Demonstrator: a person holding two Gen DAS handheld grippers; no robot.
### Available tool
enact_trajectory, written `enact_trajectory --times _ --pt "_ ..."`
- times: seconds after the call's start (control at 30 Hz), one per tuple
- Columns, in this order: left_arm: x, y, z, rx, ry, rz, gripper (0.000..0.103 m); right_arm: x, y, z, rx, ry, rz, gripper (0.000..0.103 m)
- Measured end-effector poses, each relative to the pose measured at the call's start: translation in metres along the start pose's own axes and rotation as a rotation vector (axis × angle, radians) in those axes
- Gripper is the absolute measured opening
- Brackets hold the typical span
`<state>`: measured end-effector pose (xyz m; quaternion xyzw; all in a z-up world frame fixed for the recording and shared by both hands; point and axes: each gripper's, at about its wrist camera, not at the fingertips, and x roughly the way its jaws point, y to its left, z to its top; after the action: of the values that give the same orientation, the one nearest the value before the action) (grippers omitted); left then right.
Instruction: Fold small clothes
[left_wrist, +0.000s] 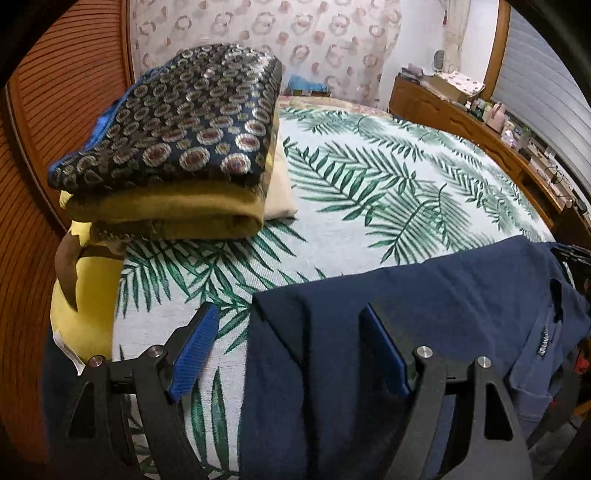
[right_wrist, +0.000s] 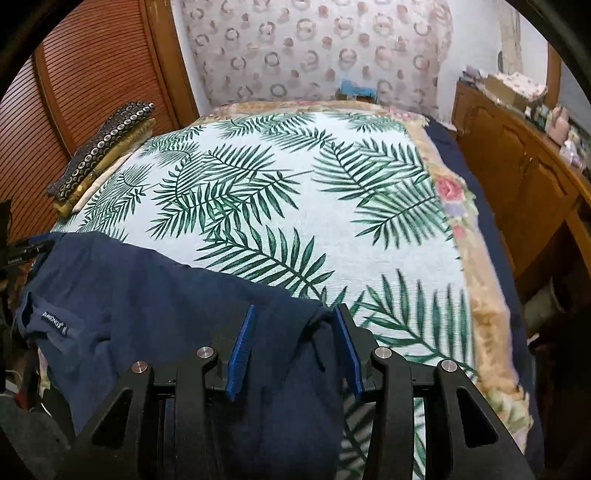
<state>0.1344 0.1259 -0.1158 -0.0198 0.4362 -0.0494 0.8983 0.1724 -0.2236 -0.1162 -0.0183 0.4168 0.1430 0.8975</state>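
Observation:
A navy blue garment (left_wrist: 424, 314) lies at the near edge of the palm-leaf bedspread (left_wrist: 369, 184), with a small label and pocket at its right. My left gripper (left_wrist: 288, 321) is open, its blue pads straddling the garment's left edge. In the right wrist view the same navy garment (right_wrist: 147, 314) lies at lower left on the bedspread (right_wrist: 295, 184). My right gripper (right_wrist: 295, 317) is open, with the garment's right corner lying between its blue pads.
A stack of folded clothes (left_wrist: 177, 140), a dark patterned piece on top of yellow ones, sits at the bed's left side; it also shows in the right wrist view (right_wrist: 103, 147). A slatted wooden door (left_wrist: 55, 92) stands left. A cluttered wooden dresser (right_wrist: 517, 166) runs along the right.

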Motion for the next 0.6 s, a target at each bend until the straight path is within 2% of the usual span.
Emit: enact_trajectory --times 0.3,0.37,0.4,0.43,0.5,0.6 --pt "0.005 -0.005 0.001 0.032 -0.022 0.037 0.084 0.006 -0.001 0.001 -0.001 -0.024 -0.009 0.045" --pt "0.005 -0.004 0.001 0.032 -0.026 0.037 0.084 0.007 -0.001 -0.001 -0.004 -0.035 -0.012 0.035" --pt "0.005 -0.005 0.002 0.032 -0.026 0.038 0.084 0.007 -0.001 -0.001 -0.010 -0.037 -0.008 0.025" --pt "0.006 -0.005 0.002 0.032 -0.027 0.038 0.084 0.007 0.000 -0.002 -0.012 -0.036 0.012 0.020" --pt "0.006 -0.005 0.001 0.031 -0.027 0.036 0.084 0.003 0.002 -0.003 -0.019 -0.042 0.029 0.017" --pt "0.006 -0.005 0.001 0.031 -0.028 0.035 0.084 -0.018 -0.002 -0.003 -0.002 -0.125 0.006 0.015"
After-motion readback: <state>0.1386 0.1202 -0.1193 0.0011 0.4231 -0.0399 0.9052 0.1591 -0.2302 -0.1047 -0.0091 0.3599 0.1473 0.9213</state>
